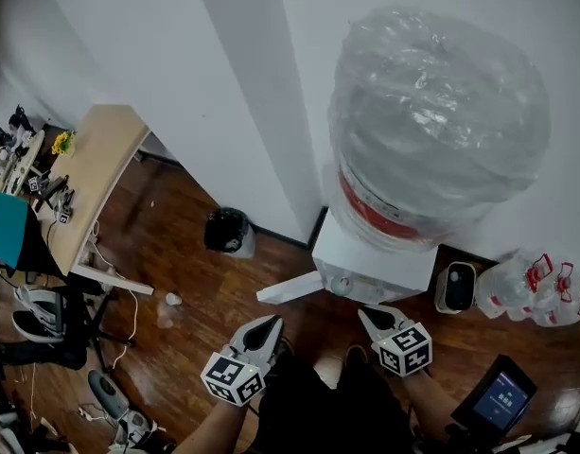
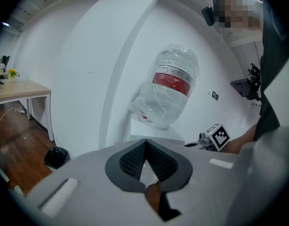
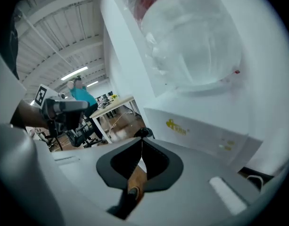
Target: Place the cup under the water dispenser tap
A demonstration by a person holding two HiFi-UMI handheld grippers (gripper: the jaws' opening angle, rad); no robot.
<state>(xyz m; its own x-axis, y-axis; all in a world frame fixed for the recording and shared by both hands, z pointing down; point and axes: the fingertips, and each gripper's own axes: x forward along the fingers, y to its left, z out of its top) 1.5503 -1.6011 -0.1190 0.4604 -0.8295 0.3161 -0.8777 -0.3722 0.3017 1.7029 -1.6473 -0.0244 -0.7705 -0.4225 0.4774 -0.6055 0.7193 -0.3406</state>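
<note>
The left gripper (image 1: 271,323) and the right gripper (image 1: 369,316) both have their jaws closed on nothing. No cup shows in any view, so I cannot place it. The water dispenser (image 1: 377,259) stands just ahead, nearer the right gripper, its tap hidden below its front edge.

The water dispenser (image 1: 375,263) and its big bottle (image 1: 436,112) block the way ahead; a white column (image 1: 261,112) crowds its left, plastic bags (image 1: 531,291) its right. The floor (image 1: 176,244) lies open beyond the black bin (image 1: 228,230).

My right gripper (image 3: 142,144) has its jaws pressed together, nothing between them. Just beyond stands the white water dispenser (image 3: 201,128), bottle (image 3: 191,36) on top.
</note>
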